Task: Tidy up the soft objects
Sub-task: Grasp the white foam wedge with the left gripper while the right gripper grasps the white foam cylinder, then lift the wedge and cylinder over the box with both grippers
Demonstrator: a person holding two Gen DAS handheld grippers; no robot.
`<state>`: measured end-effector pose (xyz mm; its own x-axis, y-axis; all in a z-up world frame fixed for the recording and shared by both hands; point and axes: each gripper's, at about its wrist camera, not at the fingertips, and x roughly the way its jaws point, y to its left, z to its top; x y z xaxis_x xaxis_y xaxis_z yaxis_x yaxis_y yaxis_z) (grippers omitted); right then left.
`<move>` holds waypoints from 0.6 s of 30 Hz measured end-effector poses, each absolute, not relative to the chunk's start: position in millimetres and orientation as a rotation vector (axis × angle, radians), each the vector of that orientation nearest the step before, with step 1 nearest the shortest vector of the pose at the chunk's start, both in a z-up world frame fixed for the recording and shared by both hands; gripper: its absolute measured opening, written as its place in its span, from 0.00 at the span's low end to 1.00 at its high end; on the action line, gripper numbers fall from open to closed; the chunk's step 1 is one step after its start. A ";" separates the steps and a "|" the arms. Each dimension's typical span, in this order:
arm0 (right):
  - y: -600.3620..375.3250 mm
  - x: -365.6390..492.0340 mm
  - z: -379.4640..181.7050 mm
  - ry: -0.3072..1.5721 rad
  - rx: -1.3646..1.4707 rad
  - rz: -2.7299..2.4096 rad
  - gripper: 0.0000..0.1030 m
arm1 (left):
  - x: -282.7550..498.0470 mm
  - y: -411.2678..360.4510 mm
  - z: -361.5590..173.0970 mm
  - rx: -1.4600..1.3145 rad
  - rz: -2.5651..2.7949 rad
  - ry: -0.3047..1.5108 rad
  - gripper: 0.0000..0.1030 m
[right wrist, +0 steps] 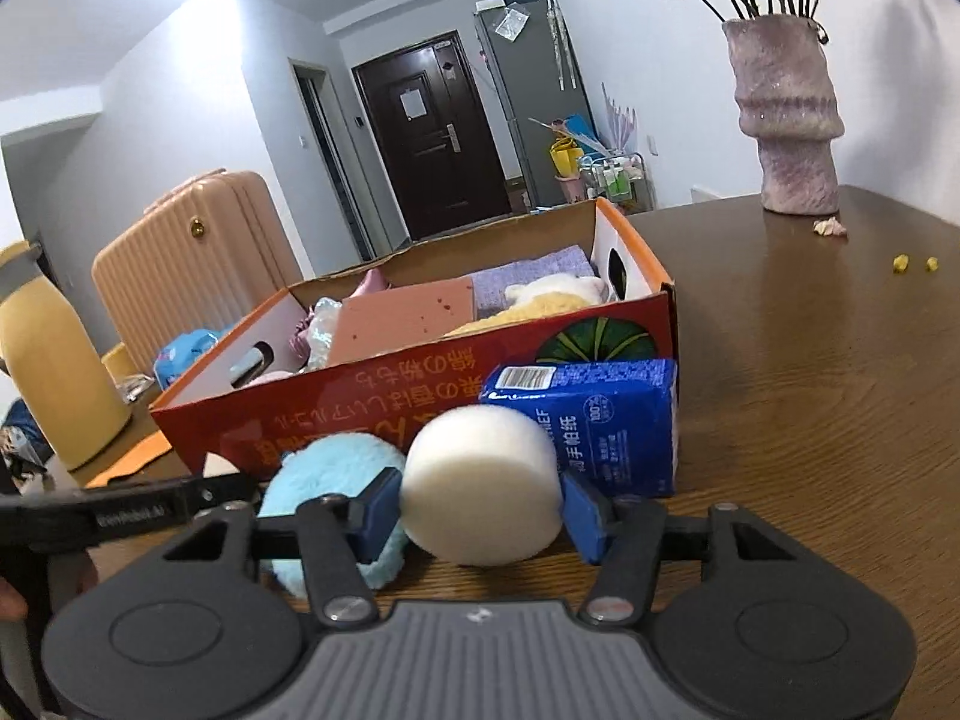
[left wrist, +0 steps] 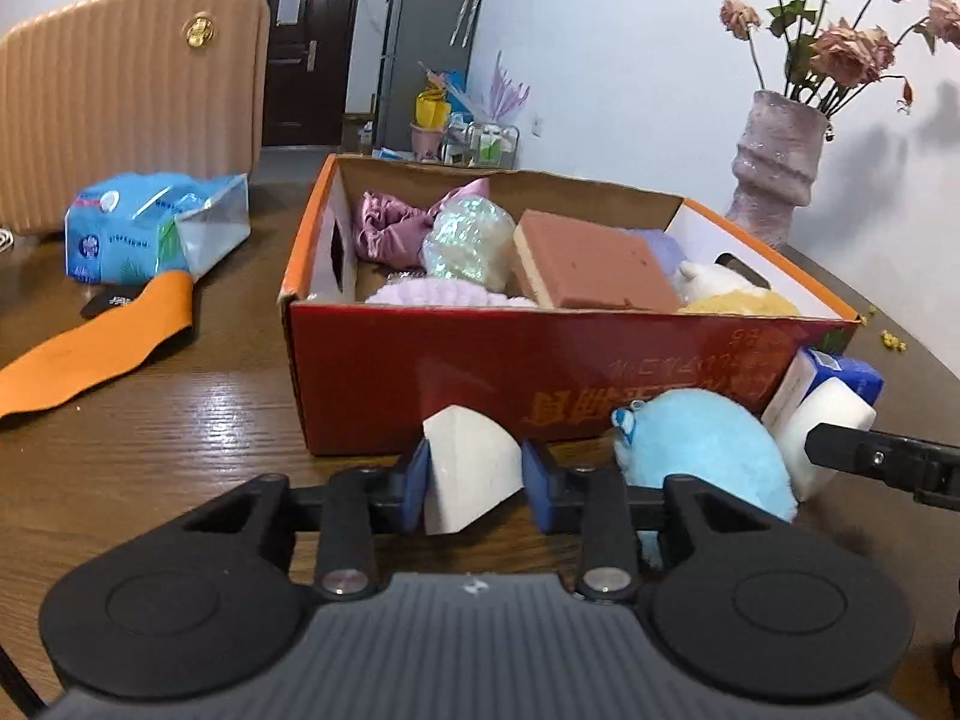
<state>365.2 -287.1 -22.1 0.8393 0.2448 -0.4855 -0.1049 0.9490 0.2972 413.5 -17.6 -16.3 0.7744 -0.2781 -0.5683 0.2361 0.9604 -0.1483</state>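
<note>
My left gripper (left wrist: 474,483) is shut on a white wedge-shaped sponge (left wrist: 465,462), just in front of the red cardboard box (left wrist: 420,372). My right gripper (right wrist: 480,513) has its blue pads pressed on both sides of a round white sponge (right wrist: 480,474), also in front of the box (right wrist: 360,396). A light blue plush (left wrist: 708,450) lies on the table between the two grippers. Behind the round sponge a blue tissue pack (right wrist: 600,414) leans against the box. Inside the box lie a brown sponge (left wrist: 594,270), a pink satin cloth (left wrist: 384,228), a shimmering ball (left wrist: 468,240) and a yellow plush (left wrist: 744,303).
A pink vase (left wrist: 774,174) with dried roses stands behind the box at the right. On the left lie a blue packet (left wrist: 150,228) and an orange strip (left wrist: 90,348), with a peach suitcase (left wrist: 126,96) behind them. A yellow bottle (right wrist: 48,372) stands at the far left.
</note>
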 end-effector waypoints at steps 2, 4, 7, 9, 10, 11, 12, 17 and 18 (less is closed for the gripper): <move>-285.3 364.0 -23.2 0.537 0.252 0.188 0.53 | 413.2 -16.0 -16.5 -0.083 -0.282 0.622 0.30; -282.1 363.7 -23.1 0.536 0.238 0.196 0.52 | 413.6 -14.6 -17.1 -0.092 -0.285 0.627 0.29; -283.1 363.4 -23.4 0.540 0.248 0.206 0.52 | 414.5 -14.3 -17.4 -0.096 -0.289 0.628 0.29; -287.9 365.9 -25.3 0.547 0.282 0.218 0.52 | 415.4 -14.8 -17.4 -0.094 -0.288 0.633 0.29; -290.2 366.1 -25.6 0.548 0.298 0.222 0.52 | 415.3 -15.4 -17.3 -0.091 -0.286 0.634 0.29; -291.9 366.7 -26.3 0.549 0.309 0.224 0.52 | 415.0 -15.9 -17.2 -0.087 -0.285 0.633 0.29; -292.0 366.8 -26.4 0.548 0.310 0.224 0.52 | 414.9 -16.3 -17.1 -0.085 -0.283 0.633 0.29; -294.8 367.5 -27.2 0.548 0.330 0.229 0.52 | 414.3 -15.9 -16.9 -0.086 -0.284 0.633 0.29; -295.9 367.0 -27.5 0.546 0.336 0.229 0.52 | 414.2 -16.1 -16.9 -0.084 -0.284 0.632 0.29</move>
<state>367.0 -295.9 -27.5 0.8315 0.3001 -0.4675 -0.1236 0.9203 0.3711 414.2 -16.1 -16.9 0.7693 -0.2874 -0.5707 0.2361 0.9578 -0.1640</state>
